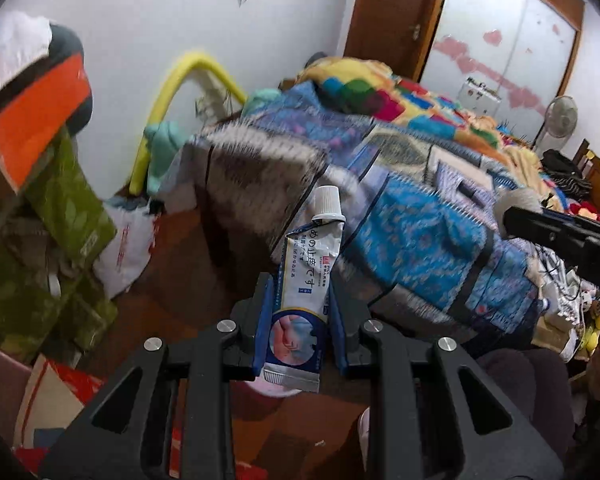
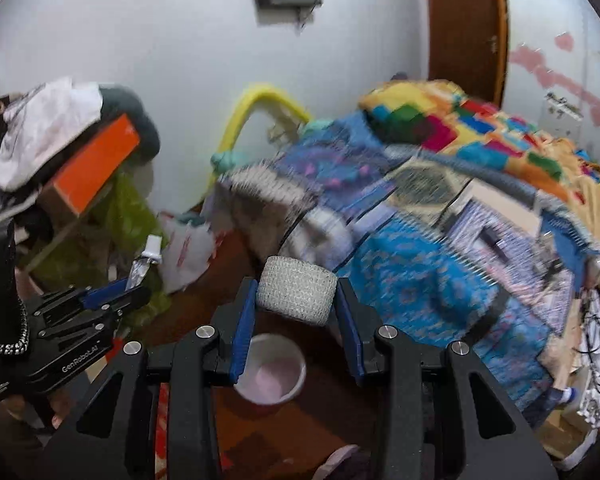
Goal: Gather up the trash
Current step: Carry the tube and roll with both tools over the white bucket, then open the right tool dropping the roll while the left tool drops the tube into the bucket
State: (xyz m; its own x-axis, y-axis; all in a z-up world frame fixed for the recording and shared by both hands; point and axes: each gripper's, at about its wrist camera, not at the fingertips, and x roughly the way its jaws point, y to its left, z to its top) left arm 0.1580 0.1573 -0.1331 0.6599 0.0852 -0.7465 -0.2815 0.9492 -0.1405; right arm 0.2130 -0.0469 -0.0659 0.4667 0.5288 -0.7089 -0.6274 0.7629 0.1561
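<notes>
progress: both grippers already carry a piece of trash, so picking up looks done for these two; dropping them off is what remains, by my reading.
left gripper (image 1: 298, 312): jaws closed down on a squeezed ointment tube (image 1: 304, 280), pads pressing its flat sides, white cap pointing up and away, crimped end hanging toward the camera.
right gripper (image 2: 296, 316): jaws drawn in on a grey bandage roll (image 2: 298, 290), held by its two flat ends, the roll lying crosswise between the pads.
likely bin: a small white-rimmed pink bucket (image 2: 296, 376) stands on the brown floor, below and just behind the roll in the right wrist view; in the left wrist view only a sliver of it shows under the tube.
left pose: held level above the floor, aimed toward the quilt-covered bed (image 1: 420, 240), seen off to the left in the right wrist view.
right pose: raised over the bucket, fingers pointing forward toward the bed; its tip shows at the right edge of the left wrist view.
left to do: release both items, probably into the bucket.
</notes>
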